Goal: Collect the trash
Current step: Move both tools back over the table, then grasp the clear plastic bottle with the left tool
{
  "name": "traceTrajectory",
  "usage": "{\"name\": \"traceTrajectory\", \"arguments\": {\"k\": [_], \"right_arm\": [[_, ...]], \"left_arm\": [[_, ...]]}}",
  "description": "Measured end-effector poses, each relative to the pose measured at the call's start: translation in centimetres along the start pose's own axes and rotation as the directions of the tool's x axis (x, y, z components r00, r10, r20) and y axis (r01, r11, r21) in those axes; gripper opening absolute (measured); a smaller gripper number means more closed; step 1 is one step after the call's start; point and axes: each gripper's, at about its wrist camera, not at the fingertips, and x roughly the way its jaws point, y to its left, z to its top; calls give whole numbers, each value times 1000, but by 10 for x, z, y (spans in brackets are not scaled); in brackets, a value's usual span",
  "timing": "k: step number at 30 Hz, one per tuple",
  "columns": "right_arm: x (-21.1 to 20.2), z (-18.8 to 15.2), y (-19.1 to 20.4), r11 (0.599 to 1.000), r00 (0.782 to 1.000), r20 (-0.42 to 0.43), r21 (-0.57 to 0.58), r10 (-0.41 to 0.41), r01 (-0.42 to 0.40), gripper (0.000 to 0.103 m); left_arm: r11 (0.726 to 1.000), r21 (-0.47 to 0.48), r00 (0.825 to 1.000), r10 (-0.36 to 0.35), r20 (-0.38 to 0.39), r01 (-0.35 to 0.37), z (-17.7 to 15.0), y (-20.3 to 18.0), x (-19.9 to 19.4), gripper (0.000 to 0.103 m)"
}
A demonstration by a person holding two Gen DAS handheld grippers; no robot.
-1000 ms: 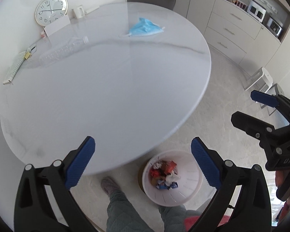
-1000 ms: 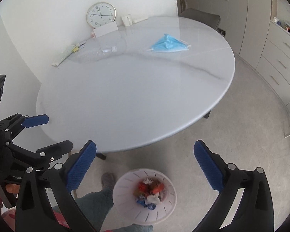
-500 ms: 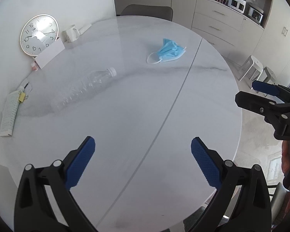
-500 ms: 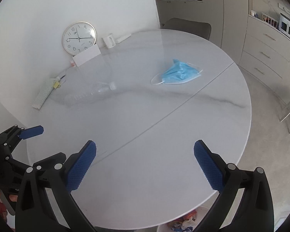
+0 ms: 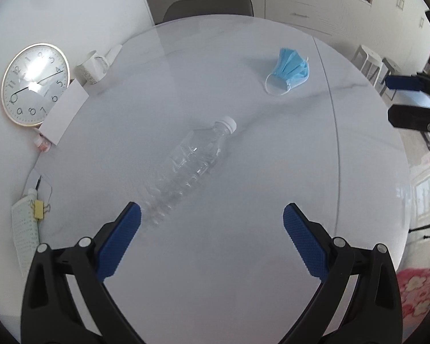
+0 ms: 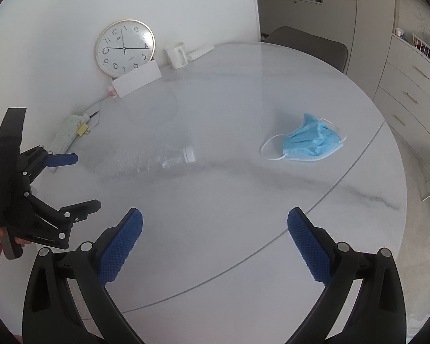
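A clear plastic bottle (image 5: 190, 163) with a white cap lies on its side on the round white marble table (image 5: 243, 258). My left gripper (image 5: 212, 223) hovers open just short of the bottle's base, nothing between its fingers. A crumpled blue face mask (image 5: 291, 71) lies farther back on the right. In the right wrist view the bottle (image 6: 157, 162) and the mask (image 6: 309, 142) lie ahead of my open, empty right gripper (image 6: 215, 228). The left gripper (image 6: 71, 180) shows at that view's left edge, the right gripper (image 5: 398, 99) at the left wrist view's right edge.
A round wall clock (image 6: 124, 47), a white card (image 6: 137, 81), a white mug (image 6: 176, 54), a small pink-capped item (image 6: 111, 91) and a clipped paper roll (image 6: 68, 133) sit along the wall edge. A grey chair (image 5: 209, 5) stands behind the table, cabinets (image 6: 410, 91) to the right.
Both grippers rose from beside the waste bin and moved forward over the table. The bin has left both views; the bottle and mask now look closer.
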Motion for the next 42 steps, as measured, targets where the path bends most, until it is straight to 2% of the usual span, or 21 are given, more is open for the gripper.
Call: {"name": "traceTrajectory", "arguments": {"k": [4, 8, 12, 16, 18, 22, 24, 27, 32, 34, 36, 38, 42], "right_arm": [[37, 26, -3, 1000, 999, -43, -1, 14, -14, 100], [69, 43, -6, 999, 997, -66, 24, 31, -30, 100], [91, 52, -8, 999, 999, -30, 40, 26, -25, 100], [113, 54, -14, 996, 999, -43, 84, 16, -12, 100], [119, 54, -17, 995, 998, -55, 99, 12, -7, 100], [121, 50, -18, 995, 998, -54, 89, -29, 33, 100], [121, 48, -19, 995, 998, -58, 95, -30, 35, 100], [119, 45, -19, 995, 998, -61, 92, -34, 39, 100], [115, 45, -19, 996, 997, -62, 83, -38, 43, 100], [113, 44, -20, 995, 997, -59, 83, -43, 48, 100], [112, 42, -23, 995, 997, -57, 87, -50, 55, 100], [109, 40, -27, 994, 997, -59, 94, -54, 59, 100], [105, 34, -39, 990, 995, -66, 118, -70, 78, 100]], "left_arm": [[993, 97, 994, -57, -93, 66, 16, 18, 41, 95], [975, 180, 981, -104, -166, 134, 28, 31, 80, 95], [959, 187, 966, -178, -190, 214, 35, 38, 108, 95], [949, 220, 961, -180, -211, 226, 35, 38, 133, 94], [944, 235, 957, -179, -227, 232, 33, 35, 141, 84], [941, 243, 954, -175, -245, 235, 27, 33, 149, 77], [938, 255, 953, -168, -251, 233, 24, 30, 150, 67], [938, 250, 952, -176, -251, 239, 21, 28, 148, 65], [958, 196, 954, -158, -254, 211, 19, 20, 145, 65], [977, 127, 960, -139, -242, 173, 19, 18, 143, 65], [990, 9, 968, -135, -213, 140, 19, 13, 138, 65], [989, -80, 971, -141, -194, 128, 19, 3, 133, 64], [971, -236, 977, -95, -189, 49, 18, -23, 124, 64]]}}
